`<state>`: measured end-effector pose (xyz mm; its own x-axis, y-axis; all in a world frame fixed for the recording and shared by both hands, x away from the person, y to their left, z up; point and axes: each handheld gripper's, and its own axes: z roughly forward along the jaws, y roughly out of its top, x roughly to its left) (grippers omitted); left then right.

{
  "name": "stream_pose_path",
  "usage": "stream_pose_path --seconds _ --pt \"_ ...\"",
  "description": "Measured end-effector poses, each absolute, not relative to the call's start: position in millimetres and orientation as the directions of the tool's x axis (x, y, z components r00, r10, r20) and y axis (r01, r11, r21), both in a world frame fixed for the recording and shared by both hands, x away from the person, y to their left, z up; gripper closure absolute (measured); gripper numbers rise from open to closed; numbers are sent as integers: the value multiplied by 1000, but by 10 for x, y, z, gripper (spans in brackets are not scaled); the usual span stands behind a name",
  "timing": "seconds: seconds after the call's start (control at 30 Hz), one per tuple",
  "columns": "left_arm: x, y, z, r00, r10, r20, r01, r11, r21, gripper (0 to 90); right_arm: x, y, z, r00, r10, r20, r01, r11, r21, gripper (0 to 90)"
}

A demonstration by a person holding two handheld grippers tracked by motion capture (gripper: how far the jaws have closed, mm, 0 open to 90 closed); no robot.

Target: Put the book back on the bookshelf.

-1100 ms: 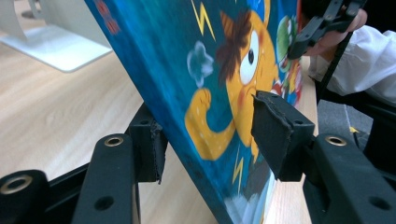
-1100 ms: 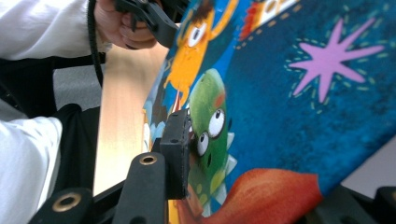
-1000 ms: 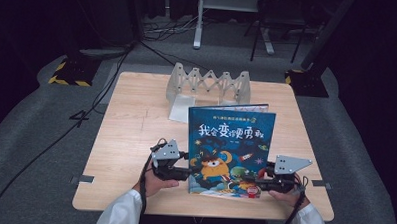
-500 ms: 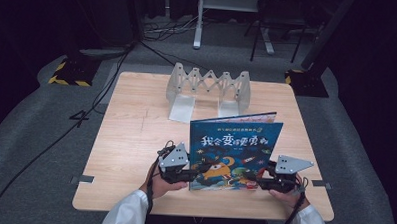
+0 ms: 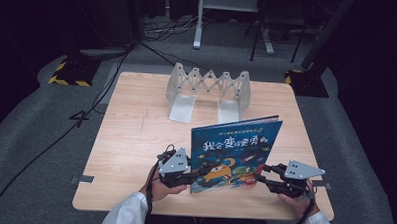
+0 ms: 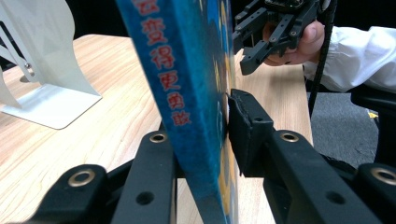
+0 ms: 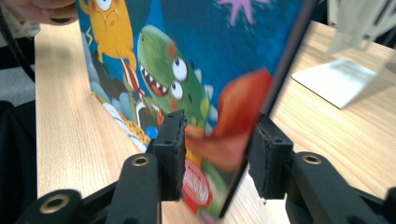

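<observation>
A blue picture book (image 5: 235, 148) stands almost upright on the wooden table (image 5: 136, 130), cover toward me. My left gripper (image 5: 191, 179) grips its lower left edge. In the left gripper view the jaws have just been closing, and the pads (image 6: 240, 121) now press both sides of the book's spine (image 6: 187, 70). My right gripper (image 5: 259, 175) is at the lower right edge. Its jaws have just been opening. They straddle the book's edge (image 7: 210, 56), and the right gripper's pads (image 7: 173, 140) stand a little off it.
A white folding book rack (image 5: 207, 85) stands at the back of the table, its base plates (image 5: 182, 109) pointing toward me. The rack's near foot (image 6: 46, 84) lies just beyond the book. Dark floor, cables and stands surround the table.
The book has tipped up from a leaning pose to nearly upright. The left jaws have closed on its spine edge. The right jaws have spread slightly around the other edge.
</observation>
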<state>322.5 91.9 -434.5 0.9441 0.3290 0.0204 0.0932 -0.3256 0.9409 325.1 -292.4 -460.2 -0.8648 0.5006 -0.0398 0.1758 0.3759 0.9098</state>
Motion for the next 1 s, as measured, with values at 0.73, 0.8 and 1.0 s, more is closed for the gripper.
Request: stream_pose_path --seconds 0.73,0.8,1.0 --pt "3272 856 -4324 952 299 59 50 -344 938 760 3686 -2851 -4472 -875 473 104 257 270 928 354" --pt "3284 850 -4314 951 301 70 41 -349 936 765 3756 -2831 -4454 -881 454 135 273 252 929 367" --pt "3348 900 -4311 944 328 46 62 -311 949 781 3778 -2726 -4435 -886 455 88 245 299 922 463"
